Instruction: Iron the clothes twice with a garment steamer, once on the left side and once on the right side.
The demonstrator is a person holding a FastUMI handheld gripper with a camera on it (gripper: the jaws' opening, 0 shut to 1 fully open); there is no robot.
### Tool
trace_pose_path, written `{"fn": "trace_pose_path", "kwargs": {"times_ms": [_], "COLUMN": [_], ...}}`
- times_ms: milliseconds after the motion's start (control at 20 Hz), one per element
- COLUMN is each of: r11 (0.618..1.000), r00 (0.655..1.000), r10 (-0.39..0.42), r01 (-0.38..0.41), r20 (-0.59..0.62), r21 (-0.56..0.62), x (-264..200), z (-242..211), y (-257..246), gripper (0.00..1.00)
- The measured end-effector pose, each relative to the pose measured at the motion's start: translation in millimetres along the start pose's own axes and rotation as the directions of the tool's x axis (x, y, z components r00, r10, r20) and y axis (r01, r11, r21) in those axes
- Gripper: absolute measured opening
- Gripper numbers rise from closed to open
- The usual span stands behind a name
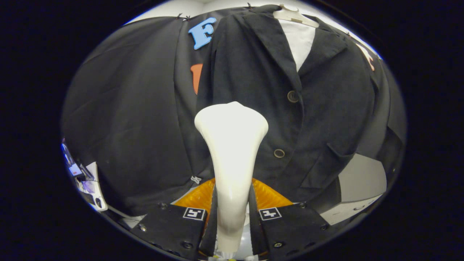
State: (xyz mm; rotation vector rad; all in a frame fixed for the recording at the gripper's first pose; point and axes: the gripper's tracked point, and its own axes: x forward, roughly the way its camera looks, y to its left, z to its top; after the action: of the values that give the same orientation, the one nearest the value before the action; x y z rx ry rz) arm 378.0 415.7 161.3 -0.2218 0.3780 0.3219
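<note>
The tongs pinch the white garment steamer by its handle, one finger on each side, so its flared head points at the black jacket. The jacket hangs on a hanger, lapels open. The head sits just left of the jacket's buttons, apparently ready for a pass.
</note>
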Motion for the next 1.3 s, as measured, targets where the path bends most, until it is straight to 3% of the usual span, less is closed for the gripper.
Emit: {"fn": "trace_pose_path", "kwargs": {"times_ms": [1300], "r11": [0.998], "r00": [0.979], "r10": [0.036], "r01": [-0.026], "r20": [-0.198], "r21": [0.054], "x": [61.2], "z": [-138.7], "y": [-14.0], "gripper": [0.40]}}
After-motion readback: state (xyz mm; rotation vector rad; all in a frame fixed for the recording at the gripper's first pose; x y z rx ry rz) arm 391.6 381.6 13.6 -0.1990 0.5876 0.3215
